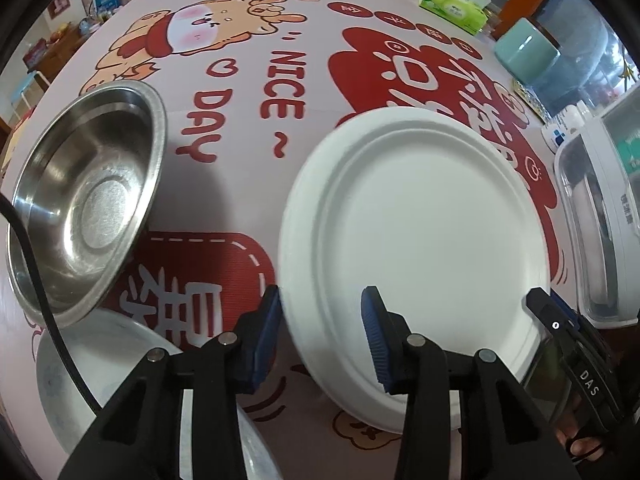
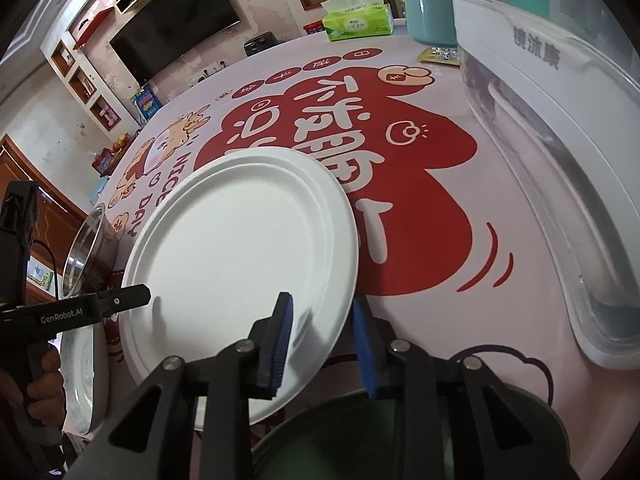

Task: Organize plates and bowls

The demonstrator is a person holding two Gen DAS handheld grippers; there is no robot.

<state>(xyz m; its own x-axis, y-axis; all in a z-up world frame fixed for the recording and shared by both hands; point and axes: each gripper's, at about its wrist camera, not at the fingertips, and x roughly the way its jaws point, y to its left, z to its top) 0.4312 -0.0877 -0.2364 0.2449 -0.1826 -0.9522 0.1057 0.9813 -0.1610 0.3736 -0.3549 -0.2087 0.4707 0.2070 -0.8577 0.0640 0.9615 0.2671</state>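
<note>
A white paper plate [image 1: 420, 240] lies on the printed tablecloth between both grippers. My left gripper [image 1: 322, 300] straddles the plate's left rim, one blue pad outside the edge and the other over the plate, with a gap still showing. My right gripper [image 2: 323, 304] straddles the plate [image 2: 240, 260] at its right rim the same way, its pads apart from it. A steel bowl [image 1: 88, 200] leans at the left, resting on a white patterned plate [image 1: 120, 380]. A dark green bowl [image 2: 400, 440] sits just below the right gripper.
A white plastic bin [image 2: 560, 200] stands close along the right side of the table [image 1: 248, 184]. A green tissue box [image 2: 356, 20] and a teal container [image 2: 428, 8] are at the far edge. A hand [image 2: 40, 392] holds the left tool.
</note>
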